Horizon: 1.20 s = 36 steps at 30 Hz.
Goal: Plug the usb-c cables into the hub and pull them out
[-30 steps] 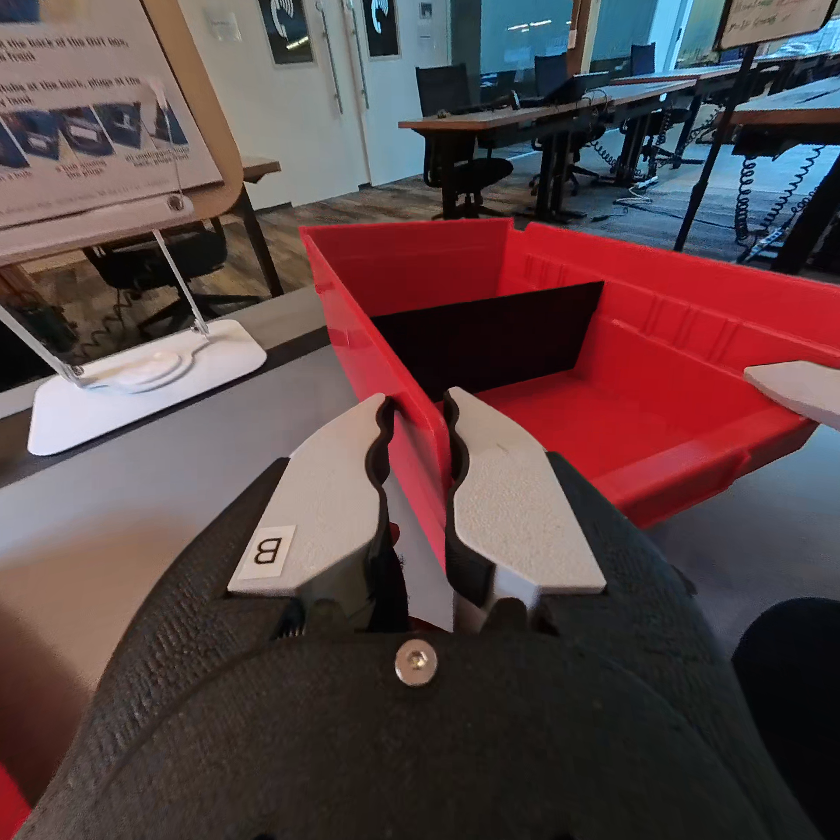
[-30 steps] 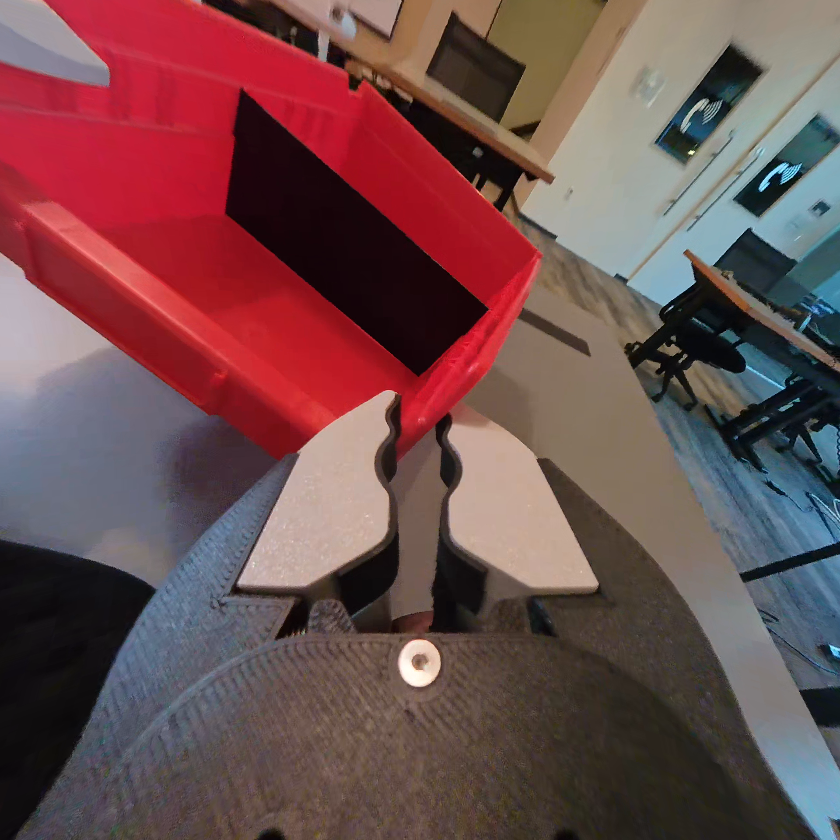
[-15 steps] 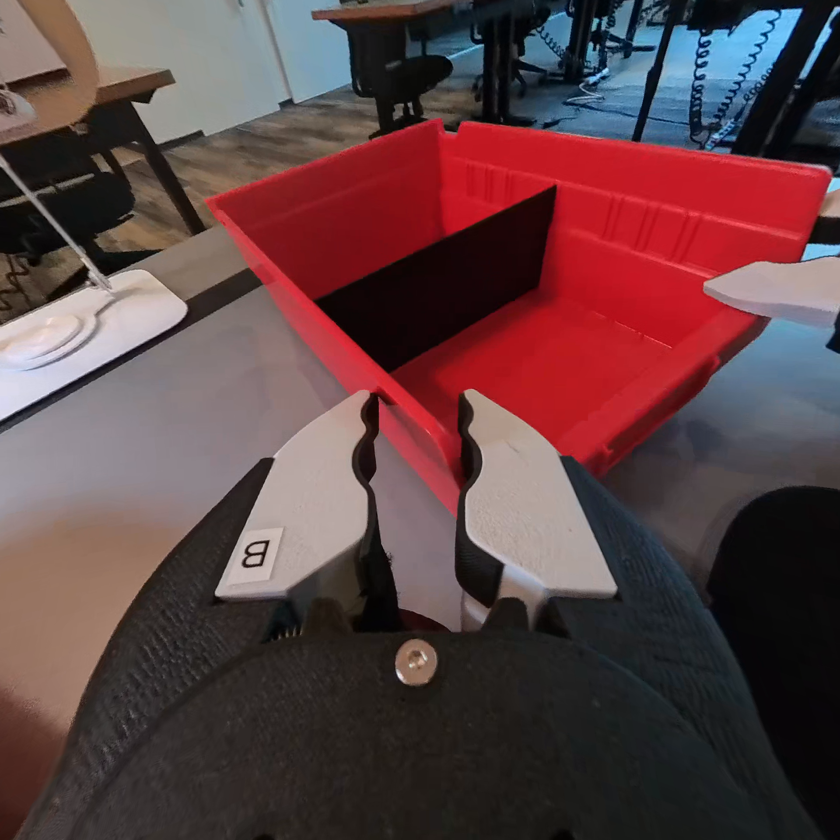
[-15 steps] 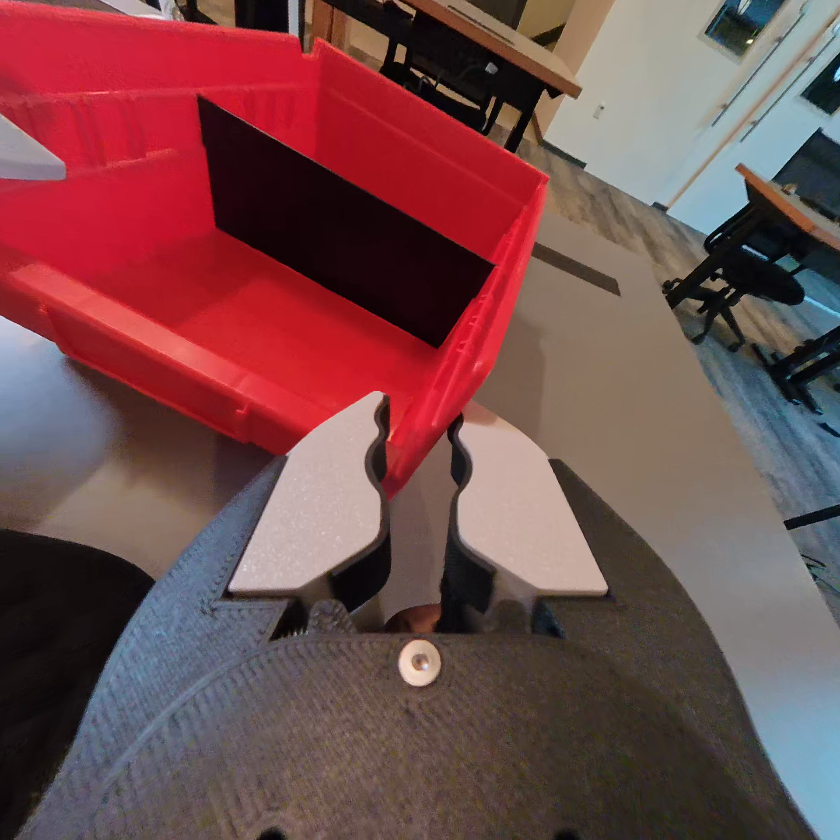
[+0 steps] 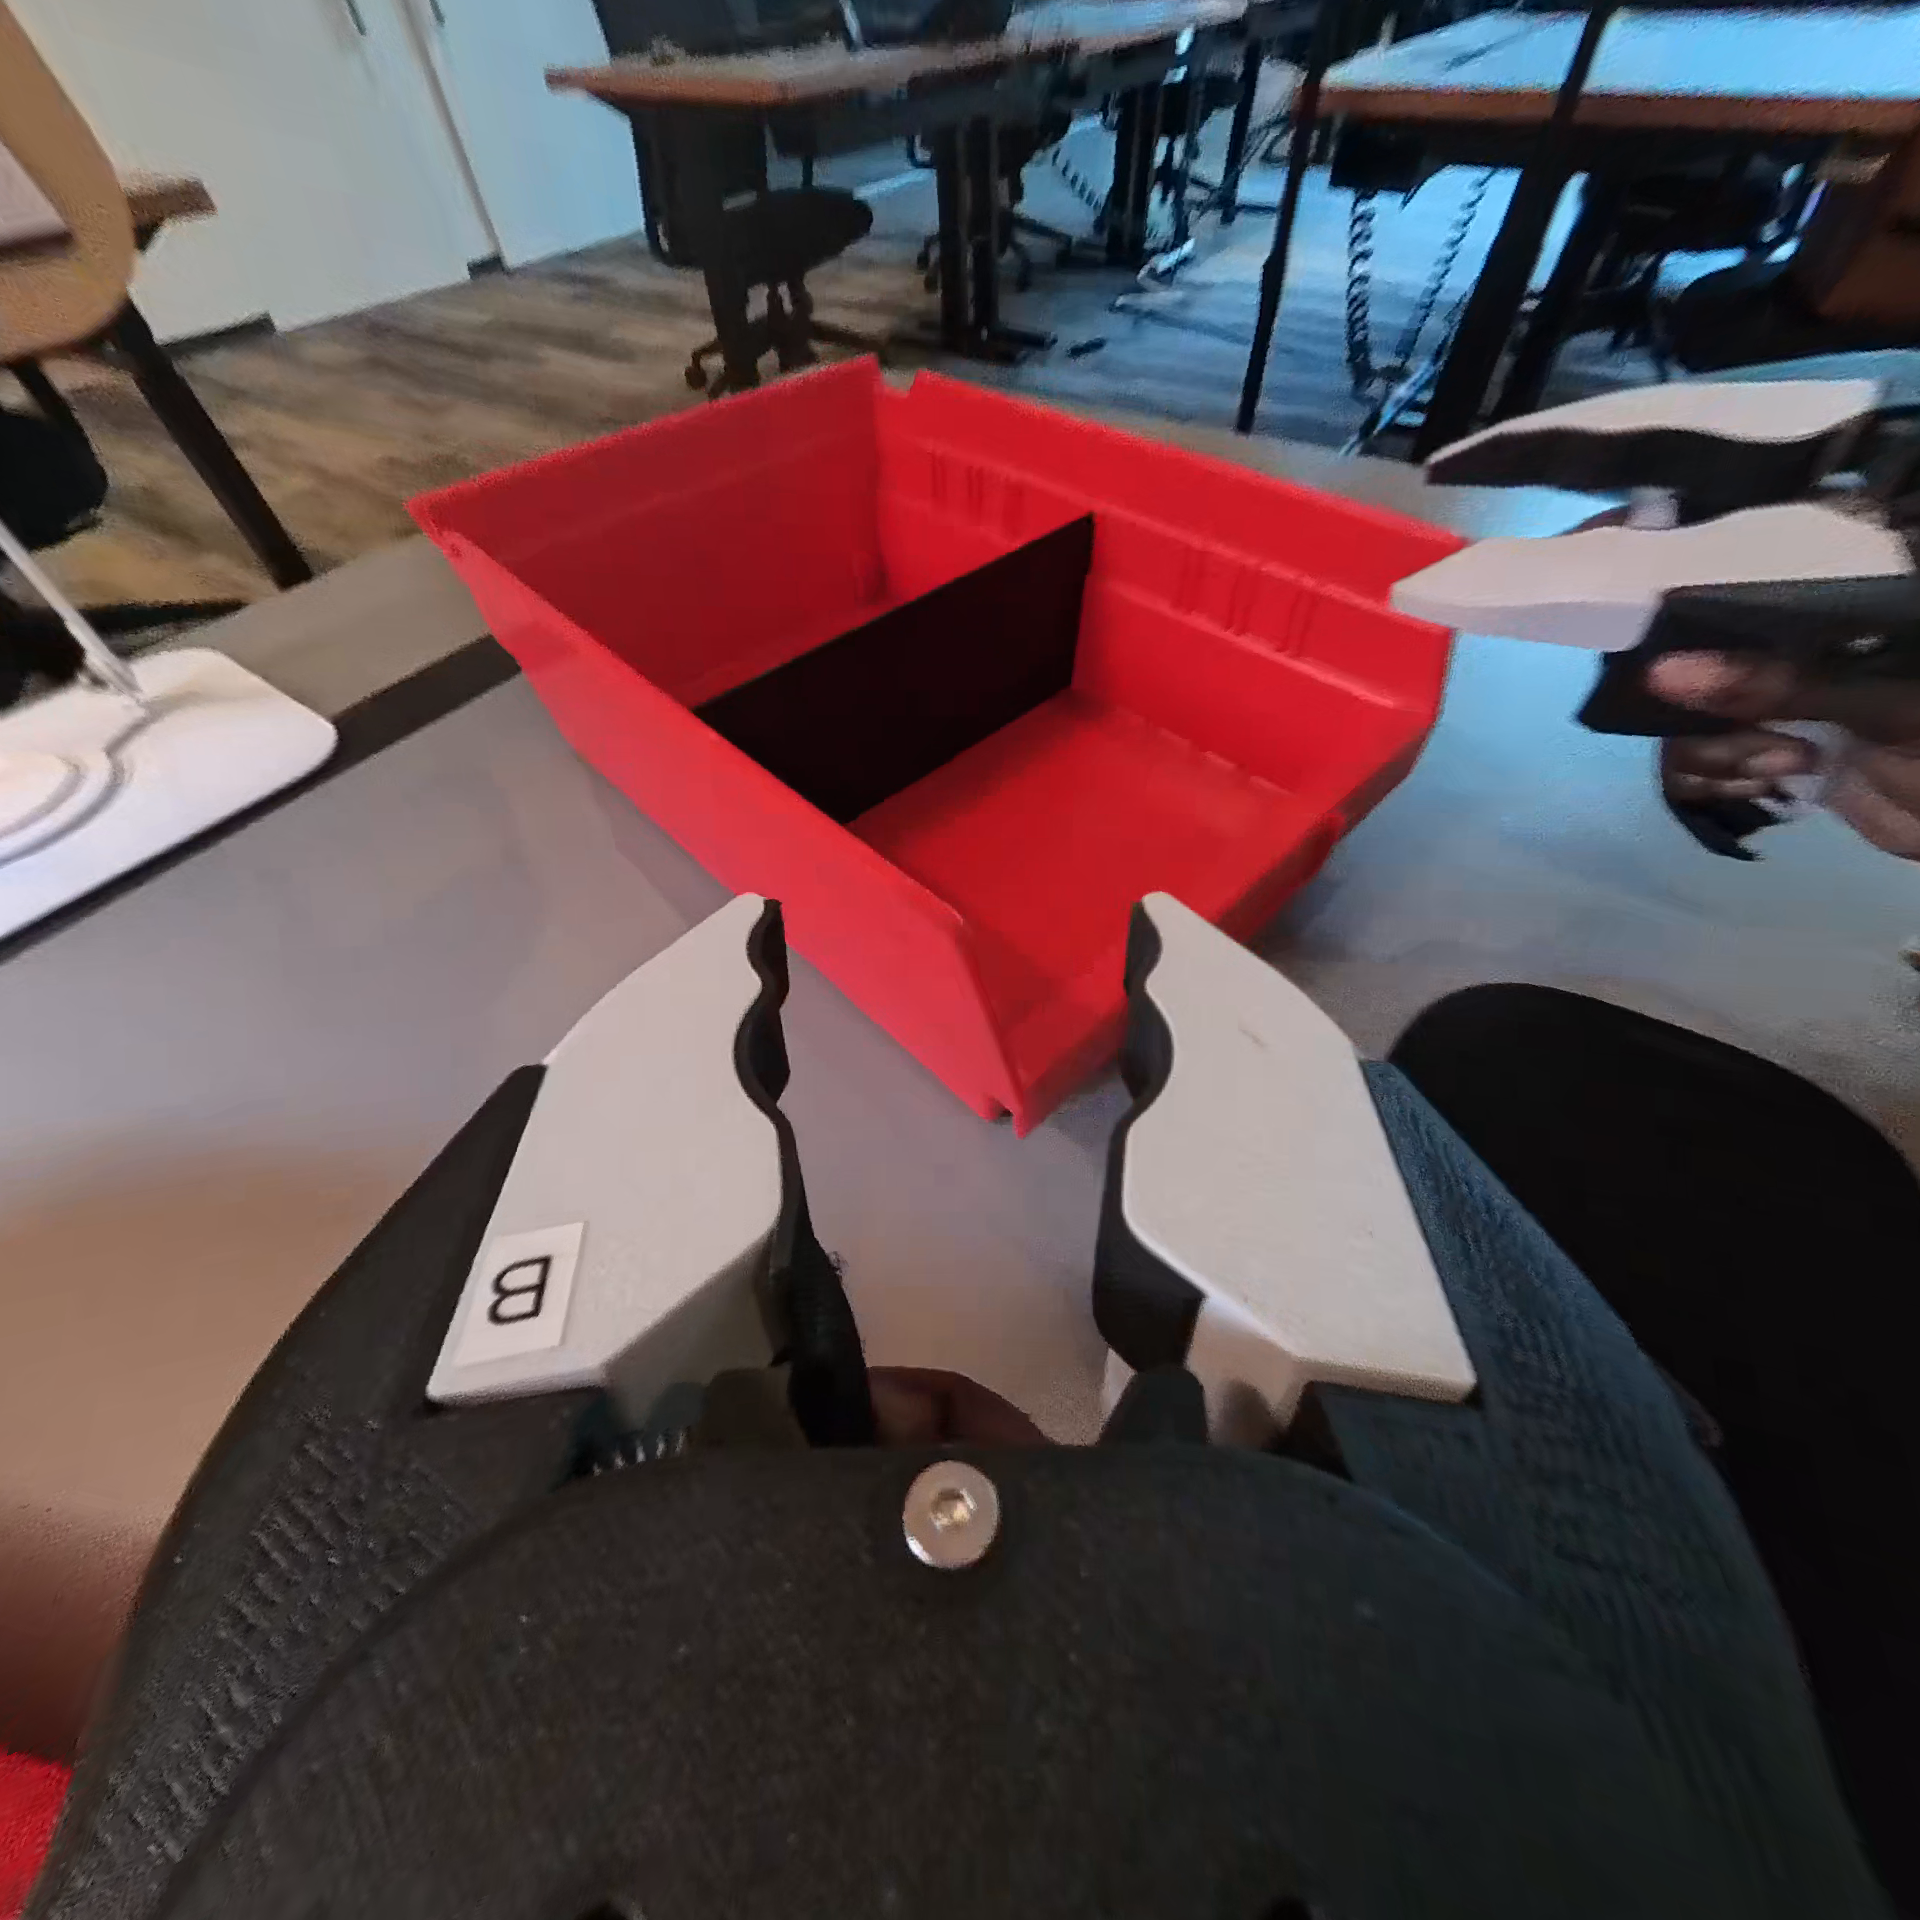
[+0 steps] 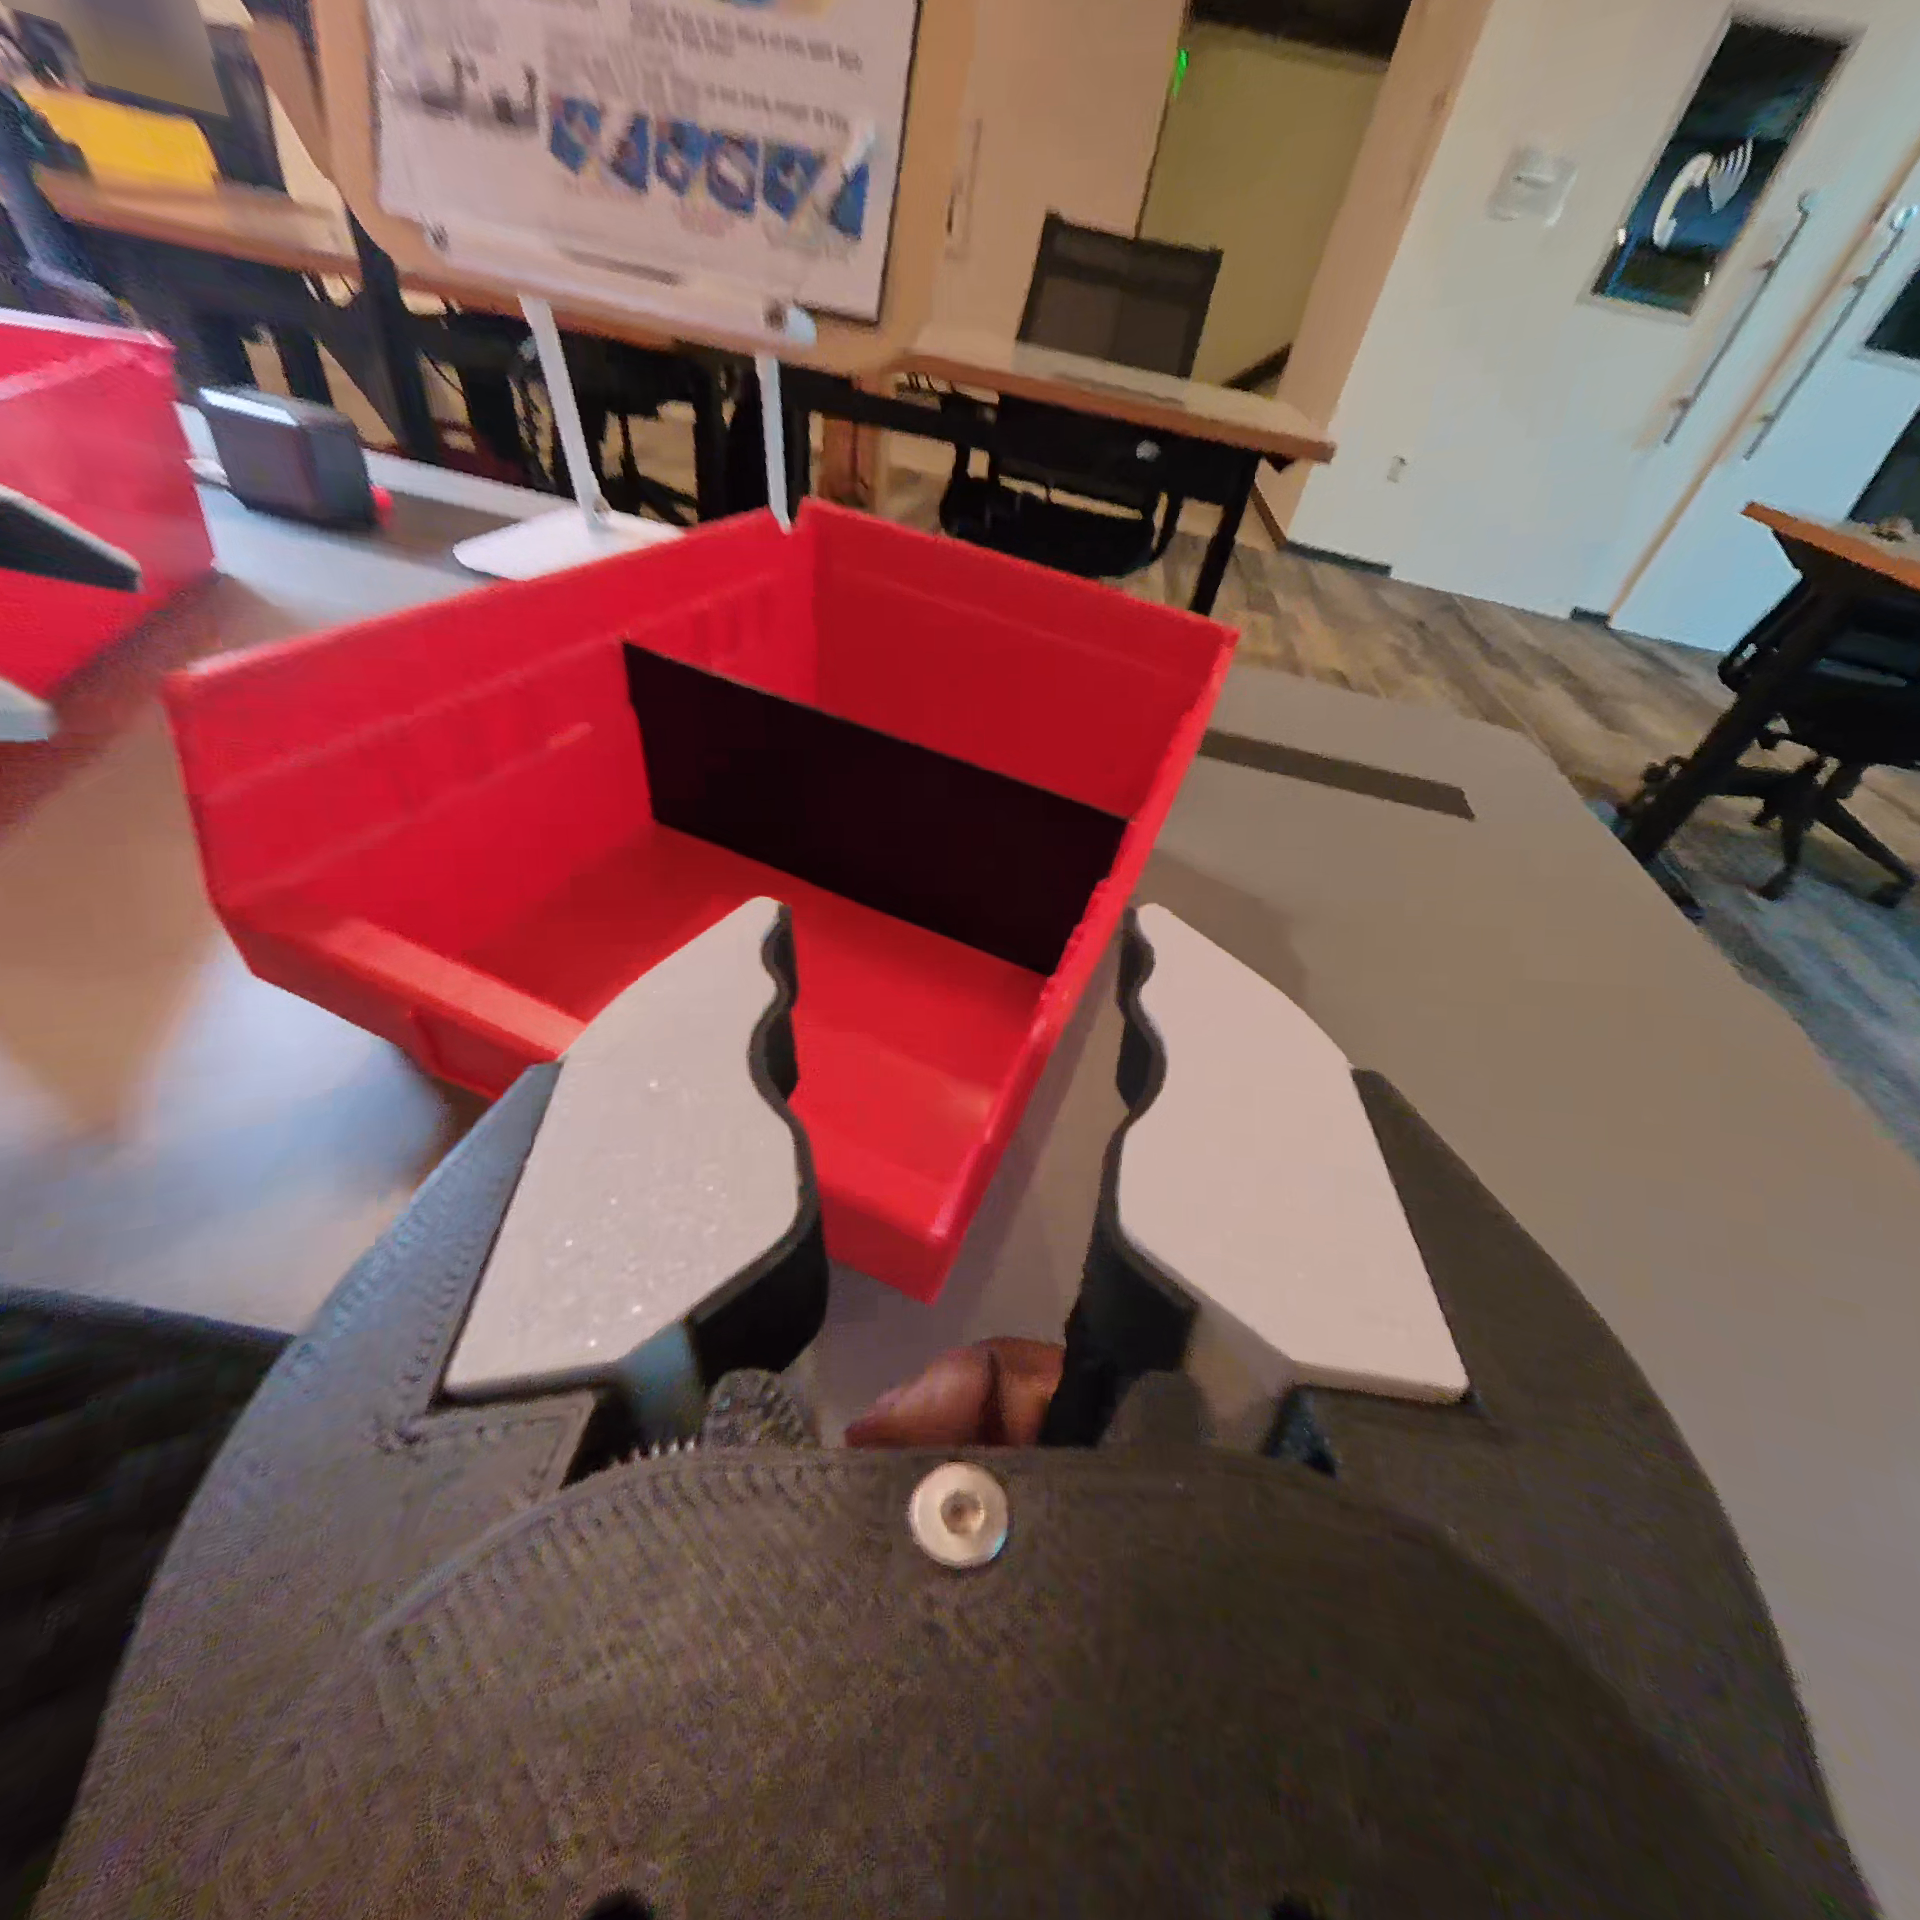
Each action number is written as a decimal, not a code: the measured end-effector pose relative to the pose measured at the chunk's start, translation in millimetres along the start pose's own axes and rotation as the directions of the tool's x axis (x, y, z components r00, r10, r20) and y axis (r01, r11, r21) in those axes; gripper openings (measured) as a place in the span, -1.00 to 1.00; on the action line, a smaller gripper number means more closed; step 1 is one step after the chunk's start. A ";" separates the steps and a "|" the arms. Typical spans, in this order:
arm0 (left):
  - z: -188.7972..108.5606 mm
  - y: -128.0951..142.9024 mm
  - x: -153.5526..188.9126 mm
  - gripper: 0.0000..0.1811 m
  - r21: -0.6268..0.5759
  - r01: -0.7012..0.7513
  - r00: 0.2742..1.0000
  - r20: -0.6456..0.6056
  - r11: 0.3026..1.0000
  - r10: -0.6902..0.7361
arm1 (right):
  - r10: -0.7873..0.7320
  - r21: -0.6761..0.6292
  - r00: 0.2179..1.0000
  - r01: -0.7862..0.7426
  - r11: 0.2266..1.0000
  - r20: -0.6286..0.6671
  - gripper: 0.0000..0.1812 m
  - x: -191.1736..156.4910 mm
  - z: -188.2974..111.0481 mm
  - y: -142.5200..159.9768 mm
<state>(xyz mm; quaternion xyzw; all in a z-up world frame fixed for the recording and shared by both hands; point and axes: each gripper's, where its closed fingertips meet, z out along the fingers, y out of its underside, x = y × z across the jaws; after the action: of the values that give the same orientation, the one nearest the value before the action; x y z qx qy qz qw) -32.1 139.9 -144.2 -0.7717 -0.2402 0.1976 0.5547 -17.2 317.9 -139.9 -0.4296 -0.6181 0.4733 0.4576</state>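
Note:
No usb-c cable shows in either view, and I cannot make out a hub. A red bin [image 5: 675,582] with a black divider [image 5: 904,675] stands on the grey table [image 5: 364,987]. Its near compartment is empty. My left gripper [image 5: 954,914] is open and empty, just short of the bin's near corner. My right gripper [image 6: 956,914] is open and empty, above the bin's [image 6: 416,748] other near corner, with the divider [image 6: 883,821] ahead. The right gripper [image 5: 1418,535] also shows in the left wrist view by the bin's right wall. The left gripper [image 6: 42,639] shows at the left edge of the right wrist view.
A white sign stand [image 5: 125,769] stands on the table left of the bin, and its board [image 6: 623,135] rises behind the bin. A second red bin [image 6: 83,468] and a small dark box [image 6: 291,457] sit at the back left. Desks and chairs stand beyond the table's edge.
Both grippers were shut on the bin's side walls and held it tilted. They have let go, opened wide and drawn back. The bin now rests flat on the table.

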 end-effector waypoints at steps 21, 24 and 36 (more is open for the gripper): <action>-169.7 112.3 -103.8 -0.16 -0.392 -0.014 0.936 0.318 0.920 0.150 | -0.151 -0.154 0.876 0.246 0.957 0.459 -0.16 -130.2 12.7 15.7; -169.5 134.0 -110.3 -0.23 -0.479 -0.014 0.928 0.320 0.877 0.190 | -0.266 -0.264 0.868 0.398 0.879 0.420 -0.17 -130.7 24.8 43.7; -176.7 137.4 -133.3 -0.63 -0.486 -0.024 0.894 0.380 0.874 0.237 | -0.447 -0.404 0.850 0.526 0.748 0.279 -0.46 -103.5 35.2 63.7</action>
<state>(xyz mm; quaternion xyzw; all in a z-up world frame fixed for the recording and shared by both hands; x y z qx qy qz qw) -17.8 -110.2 -215.6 -0.8348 -0.3426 0.3360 0.2700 -23.2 223.1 -223.4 -0.3096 -0.8392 0.2083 0.3957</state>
